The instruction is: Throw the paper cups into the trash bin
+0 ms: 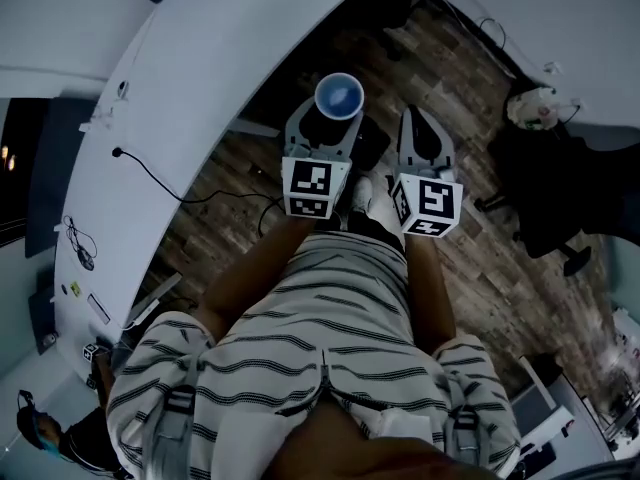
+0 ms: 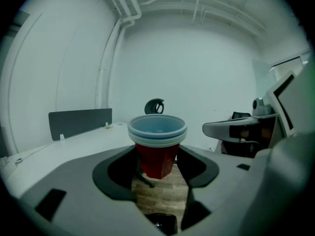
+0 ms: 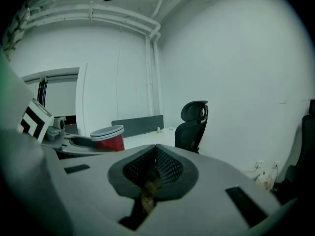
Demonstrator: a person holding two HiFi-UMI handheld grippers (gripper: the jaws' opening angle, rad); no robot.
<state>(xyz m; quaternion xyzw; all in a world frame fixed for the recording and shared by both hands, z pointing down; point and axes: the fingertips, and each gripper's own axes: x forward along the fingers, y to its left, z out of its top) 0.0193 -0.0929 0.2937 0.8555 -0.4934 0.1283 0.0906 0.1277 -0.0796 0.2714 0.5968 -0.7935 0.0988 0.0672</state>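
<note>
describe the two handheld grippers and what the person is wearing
Both the left gripper and right gripper have pale grey moulded shells with dark pads, ribbed on the right one. Each carries a white cube with black square markers. The person wears white clothing with thin dark stripes.

Both arms are being held out ahead of the torso, side by side, with the grippers near each other and tipped slightly below level. A stack of red paper cups [image 2: 157, 144] is being gripped upright in the left gripper [image 1: 325, 123], its jaws standing wide on the cup body below the rim. The right gripper [image 1: 418, 118] is being carried with its jaws together and nothing between them. The left forearm [image 1: 255, 268] and right forearm [image 1: 430, 288] are being extended forward.
</note>
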